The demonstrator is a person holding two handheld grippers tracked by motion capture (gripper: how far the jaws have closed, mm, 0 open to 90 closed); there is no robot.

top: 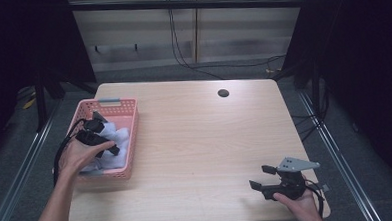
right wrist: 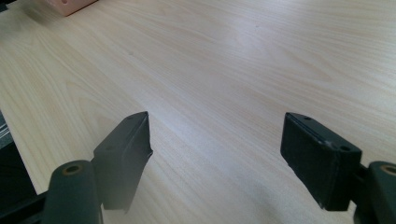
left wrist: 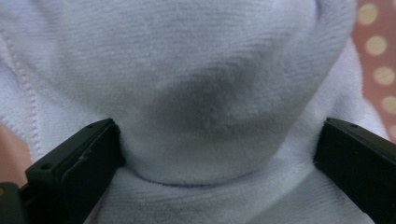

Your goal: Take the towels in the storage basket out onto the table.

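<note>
Down in pink plastic basket [top: 131, 136], left gripper [left wrist: 217, 154] jaws apart around white terry cloth [left wrist: 201, 84], right gripper [right wrist: 215, 154] spread wide over pale wooden table [right wrist: 233, 65].

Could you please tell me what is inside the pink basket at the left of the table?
The pink basket holds a white cloth, bunched up, with the left gripper open around a fold of it. Whatever lies beneath the cloth is covered.
</note>
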